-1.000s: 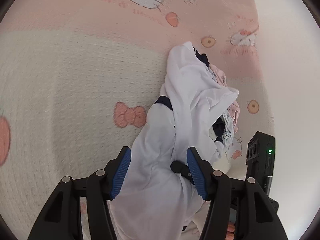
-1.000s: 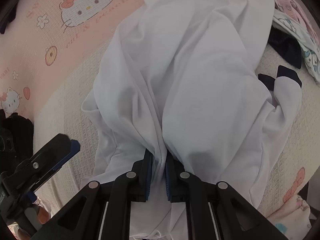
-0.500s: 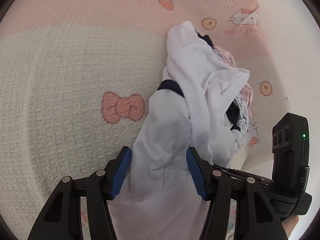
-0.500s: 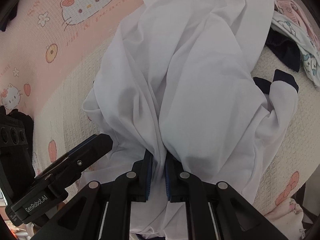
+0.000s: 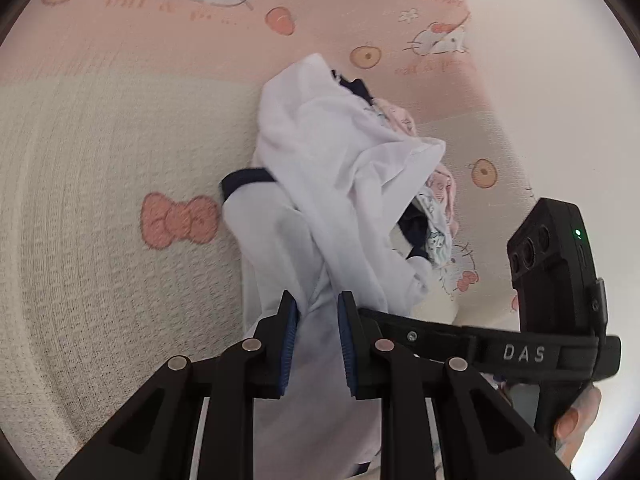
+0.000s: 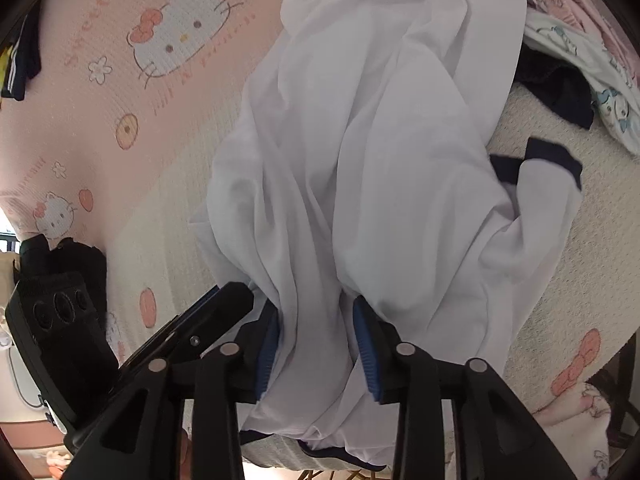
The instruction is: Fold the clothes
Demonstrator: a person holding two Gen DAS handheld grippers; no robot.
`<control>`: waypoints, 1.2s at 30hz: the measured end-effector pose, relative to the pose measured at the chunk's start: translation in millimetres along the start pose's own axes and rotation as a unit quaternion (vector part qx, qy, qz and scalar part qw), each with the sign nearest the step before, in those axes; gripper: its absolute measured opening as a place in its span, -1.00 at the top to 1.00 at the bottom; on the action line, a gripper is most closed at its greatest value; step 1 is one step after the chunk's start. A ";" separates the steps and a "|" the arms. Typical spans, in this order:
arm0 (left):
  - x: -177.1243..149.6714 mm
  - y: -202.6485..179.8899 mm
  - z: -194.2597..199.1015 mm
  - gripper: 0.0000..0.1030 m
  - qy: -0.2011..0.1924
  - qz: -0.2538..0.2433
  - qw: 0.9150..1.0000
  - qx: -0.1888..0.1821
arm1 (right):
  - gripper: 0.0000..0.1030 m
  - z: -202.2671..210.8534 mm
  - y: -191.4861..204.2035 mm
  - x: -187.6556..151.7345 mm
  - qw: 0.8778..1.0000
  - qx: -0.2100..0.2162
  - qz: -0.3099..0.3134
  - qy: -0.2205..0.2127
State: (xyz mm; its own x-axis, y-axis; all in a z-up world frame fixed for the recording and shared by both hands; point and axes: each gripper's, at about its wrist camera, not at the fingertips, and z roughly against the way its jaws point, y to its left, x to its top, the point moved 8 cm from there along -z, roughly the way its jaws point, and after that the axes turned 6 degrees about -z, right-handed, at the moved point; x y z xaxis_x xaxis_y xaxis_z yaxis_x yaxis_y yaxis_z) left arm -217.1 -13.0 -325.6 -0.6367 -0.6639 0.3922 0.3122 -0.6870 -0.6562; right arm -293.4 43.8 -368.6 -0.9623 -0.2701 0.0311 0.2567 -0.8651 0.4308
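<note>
While the white shirt (image 6: 380, 152) lies crumpled on the pink-and-cream blanket (image 5: 100, 200), its navy-cuffed sleeve (image 6: 548, 176) rests on the cream part. The left gripper (image 5: 316, 322) has its jaws narrowed onto a bunch of the shirt's cloth. The right gripper (image 6: 316, 340) stands with jaws apart, cloth draped loosely between them. Other clothes (image 6: 580, 52) lie just beside the shirt.

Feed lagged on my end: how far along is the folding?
Nothing is folded: the white shirt lies crumpled on the bedspread. In hand: the left gripper pinches its fabric; the right gripper stands open around it. Left: spreading, folding, and the printed clothes beyond.
</note>
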 end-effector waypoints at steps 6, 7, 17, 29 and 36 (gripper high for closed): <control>6.4 -7.6 -4.3 0.65 -0.001 0.002 1.000 -0.012 | 0.04 9.4 13.1 4.4 1.000 0.007 0.015 -0.015; 6.1 -8.0 -5.2 0.65 0.001 0.005 1.000 -0.015 | -0.06 10.4 15.7 5.3 1.000 0.010 0.017 -0.018; -4.1 -14.2 -15.2 0.65 0.005 0.018 1.000 -0.020 | -0.17 -6.0 39.6 5.9 0.998 0.021 0.056 -0.024; -11.3 -3.5 -15.4 0.58 0.013 0.043 0.999 0.030 | 0.59 -12.6 22.6 1.3 0.995 -0.054 0.069 -0.046; -8.0 11.4 -1.7 -0.22 0.008 0.086 0.996 0.018 | 0.59 -11.0 -8.9 5.3 0.997 -0.063 0.030 -0.035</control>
State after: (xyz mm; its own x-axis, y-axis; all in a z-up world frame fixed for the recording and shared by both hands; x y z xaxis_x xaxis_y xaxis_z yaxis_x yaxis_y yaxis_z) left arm -209.7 -15.0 -337.3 -0.5830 -0.7683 0.2643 0.4432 -0.5733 -0.6891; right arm -299.8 45.4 -382.2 -0.9476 -0.2970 0.1176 0.3191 -0.8955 0.3102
